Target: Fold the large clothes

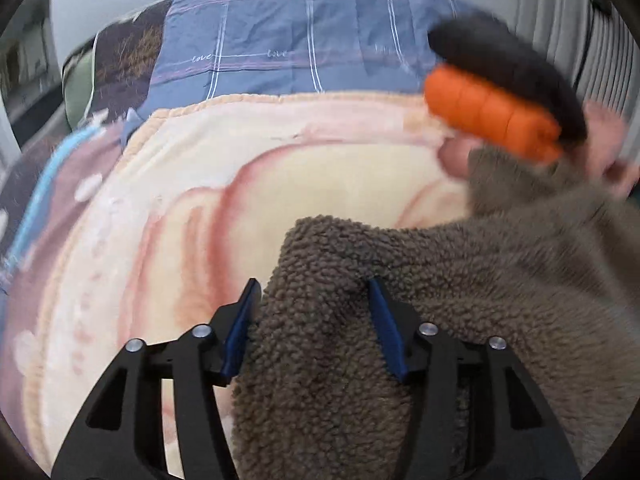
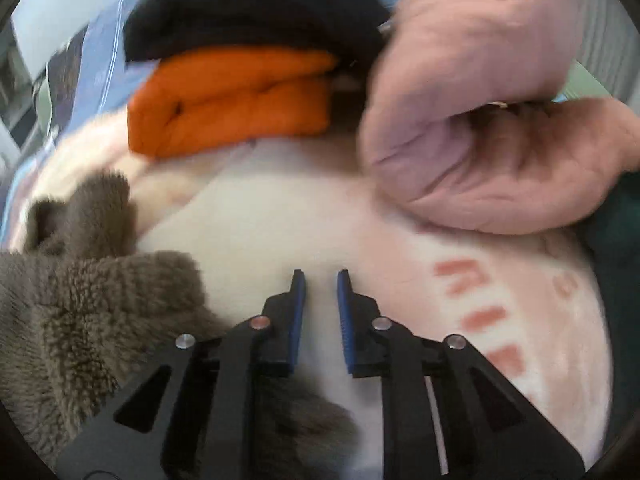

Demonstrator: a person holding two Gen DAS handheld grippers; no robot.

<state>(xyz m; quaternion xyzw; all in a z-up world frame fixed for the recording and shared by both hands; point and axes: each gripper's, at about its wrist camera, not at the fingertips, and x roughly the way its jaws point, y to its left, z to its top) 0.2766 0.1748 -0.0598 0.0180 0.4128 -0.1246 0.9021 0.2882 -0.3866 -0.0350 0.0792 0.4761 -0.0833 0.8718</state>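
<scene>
A brown fleece garment lies on a cream and pink blanket on the bed. In the left wrist view my left gripper is open, its blue pads on either side of a raised fold of the fleece. In the right wrist view my right gripper hovers over the bare blanket with its jaws a narrow gap apart and nothing between them. The fleece lies to its left and under its body.
A folded orange garment with a black one on top sits at the back, also in the left wrist view. A pink padded garment lies at the right. A blue checked sheet covers the far bed.
</scene>
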